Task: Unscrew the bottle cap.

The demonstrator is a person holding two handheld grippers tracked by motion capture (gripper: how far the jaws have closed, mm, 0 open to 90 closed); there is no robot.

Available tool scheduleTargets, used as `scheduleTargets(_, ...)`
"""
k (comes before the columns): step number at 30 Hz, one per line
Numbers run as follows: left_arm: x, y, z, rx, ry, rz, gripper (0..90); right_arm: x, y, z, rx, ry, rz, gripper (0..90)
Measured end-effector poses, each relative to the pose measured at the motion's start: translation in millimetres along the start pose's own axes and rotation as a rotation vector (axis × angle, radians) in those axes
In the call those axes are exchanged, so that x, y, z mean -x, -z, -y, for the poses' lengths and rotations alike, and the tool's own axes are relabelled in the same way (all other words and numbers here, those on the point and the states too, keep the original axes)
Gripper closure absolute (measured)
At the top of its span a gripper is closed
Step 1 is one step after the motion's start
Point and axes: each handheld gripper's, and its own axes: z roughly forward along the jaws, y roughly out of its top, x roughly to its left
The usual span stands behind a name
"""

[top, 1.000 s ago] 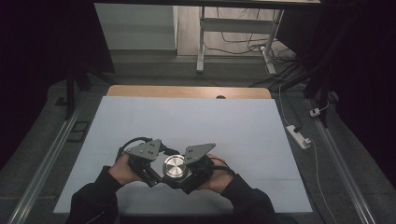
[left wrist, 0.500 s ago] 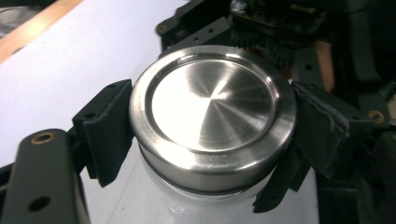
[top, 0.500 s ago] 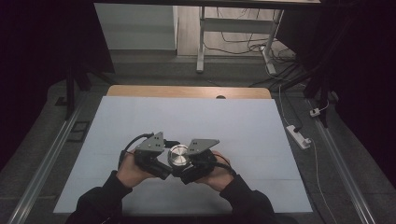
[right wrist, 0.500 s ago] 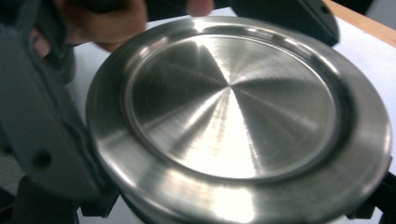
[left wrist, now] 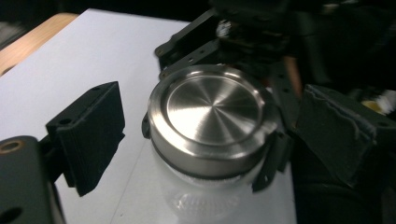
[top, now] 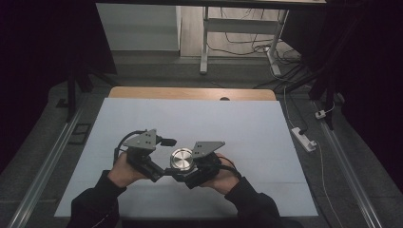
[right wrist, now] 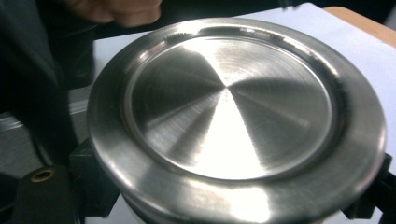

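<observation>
I have the jar (top: 182, 160) near the front middle of the white table (top: 266, 137), between my two grippers. Clear body, brushed steel lid (left wrist: 212, 109) on top.

Right gripper (top: 187, 178): jaws closed in tight on the jar just under the lid. In the right gripper view the lid rim (right wrist: 233, 196) sits right over its black pads, one at each bottom corner.

Left gripper (top: 159, 173): jaws have just been opening. In the left gripper view both pads stand off the lid with daylight on each side, nothing pressing. The lid is between them, not held.

Risks as I judge them:
- Jar hangs on one grip only, on smooth clear wall below the lid. If the right hand tilts or eases, it can slip or twist out.
- I can't tell if the lid is loose or seated. If loose, a bump from the left pad (left wrist: 91, 133) on re-approach could knock it off.
- Left jaws are close to the rim. Closing off-centre would catch the lid edge and push the jar sideways against the right grip.
- Both hands crowd together, so the gripper bodies may clash.
</observation>
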Motion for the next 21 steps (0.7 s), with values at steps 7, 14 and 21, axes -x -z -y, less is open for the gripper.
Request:
scheduleTargets(7, 3.8, -5.1, 4.3, -0.067, -0.087, 0.093, 10.9, -8.9, -1.7, -1.4, -0.015, 0.061, -0.111, 13.9)
scheduleTargets(14, 9.1, -15.2, 6.5, -0.107, -0.141, 0.097, 18.2, -16.1, -4.5, -3.3, -0.029, 0.109, -0.140, 13.9)
scheduleTargets(21, 7.8, -18.6, 3.8, -0.092, -0.078, 0.012, 18.7, -11.2, -2.5, -3.4, -0.031, 0.085, -0.062, 13.9)
